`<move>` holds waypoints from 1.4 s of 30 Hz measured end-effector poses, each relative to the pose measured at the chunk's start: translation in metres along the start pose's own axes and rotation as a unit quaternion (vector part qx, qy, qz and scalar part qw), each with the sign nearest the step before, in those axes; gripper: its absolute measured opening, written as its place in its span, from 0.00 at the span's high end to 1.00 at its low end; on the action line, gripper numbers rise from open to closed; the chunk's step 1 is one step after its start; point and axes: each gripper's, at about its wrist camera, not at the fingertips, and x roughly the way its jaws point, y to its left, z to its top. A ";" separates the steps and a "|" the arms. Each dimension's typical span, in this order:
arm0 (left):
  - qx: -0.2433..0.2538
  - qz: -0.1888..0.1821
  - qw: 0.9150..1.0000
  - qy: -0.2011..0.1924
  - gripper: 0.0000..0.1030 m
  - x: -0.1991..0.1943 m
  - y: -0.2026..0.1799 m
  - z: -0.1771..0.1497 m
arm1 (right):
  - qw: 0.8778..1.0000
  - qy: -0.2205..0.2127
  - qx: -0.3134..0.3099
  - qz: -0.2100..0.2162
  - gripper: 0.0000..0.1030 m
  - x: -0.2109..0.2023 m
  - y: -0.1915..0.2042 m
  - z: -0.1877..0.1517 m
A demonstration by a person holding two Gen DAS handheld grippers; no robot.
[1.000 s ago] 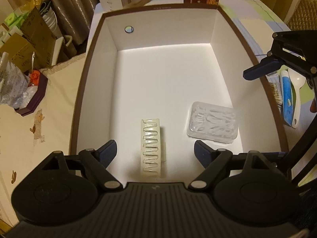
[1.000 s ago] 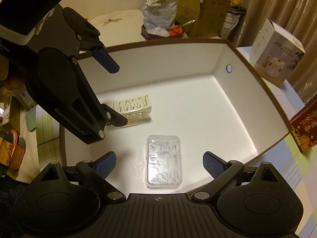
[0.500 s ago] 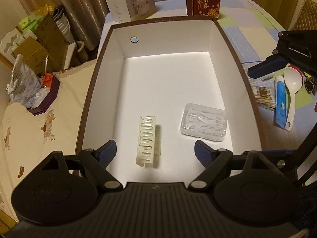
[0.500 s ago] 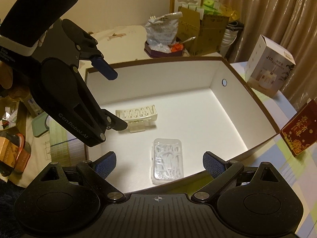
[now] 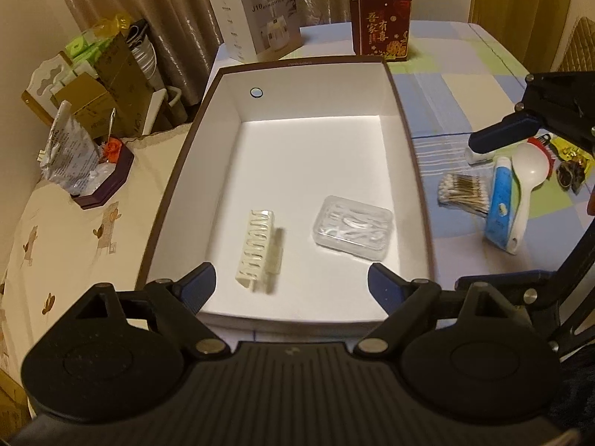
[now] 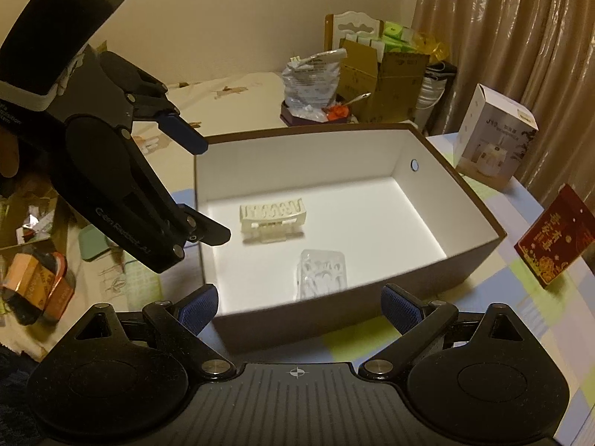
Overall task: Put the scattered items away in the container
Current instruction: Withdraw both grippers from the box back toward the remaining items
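A large box with a brown rim [image 5: 403, 111] and white inside stands on the table. On its floor lie a cream hair claw clip [image 5: 258, 249] and a clear plastic case [image 5: 353, 232]. My left gripper [image 5: 292, 286] hovers over the box's near edge, its jaws opening with nothing between them. My right gripper [image 6: 299, 306] is open and empty above the box's side wall [image 6: 409, 286]. To the right of the box lie cotton swabs [image 5: 463, 193], a blue tube [image 5: 500, 208], a white spoon [image 5: 528, 182] and wrapped sweets [image 5: 569, 171].
A white product box [image 5: 260, 11] and a red printed box [image 5: 385, 26] stand behind the container. A purple tray with a crumpled bag [image 5: 108, 182] sits on the cloth to the left, with cardboard boxes [image 5: 111, 74] beyond it.
Both grippers have drawn back and up from the box, so it looks smaller. The items to the right of the box have come into the left wrist view. Clip and case lie as before.
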 end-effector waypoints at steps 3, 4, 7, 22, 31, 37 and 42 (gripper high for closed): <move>-0.008 0.004 1.000 -0.003 0.16 -0.009 -0.010 -0.006 | 1.000 0.001 0.005 0.010 0.04 -0.012 0.000 -0.011; -0.012 0.006 1.000 -0.004 0.16 -0.013 -0.014 -0.009 | 1.000 -0.002 0.007 0.011 0.04 -0.016 0.000 -0.016; -0.027 0.009 1.000 -0.007 0.15 -0.023 -0.023 -0.018 | 1.000 -0.025 0.018 0.004 0.04 -0.031 0.000 -0.028; -0.101 0.045 0.994 -0.019 0.15 -0.065 -0.071 -0.066 | 0.996 -0.068 0.054 0.010 0.04 -0.087 -0.002 -0.082; -0.103 0.011 0.994 -0.019 0.15 -0.059 -0.114 -0.075 | 0.991 -0.050 0.117 -0.041 0.04 -0.115 -0.028 -0.137; -0.074 -0.010 0.997 -0.024 0.15 -0.048 -0.144 -0.062 | 0.985 -0.034 0.159 -0.064 0.04 -0.134 -0.047 -0.167; -0.040 -0.036 0.998 -0.032 0.15 -0.037 -0.168 -0.047 | 0.977 -0.025 0.195 -0.085 0.04 -0.146 -0.062 -0.187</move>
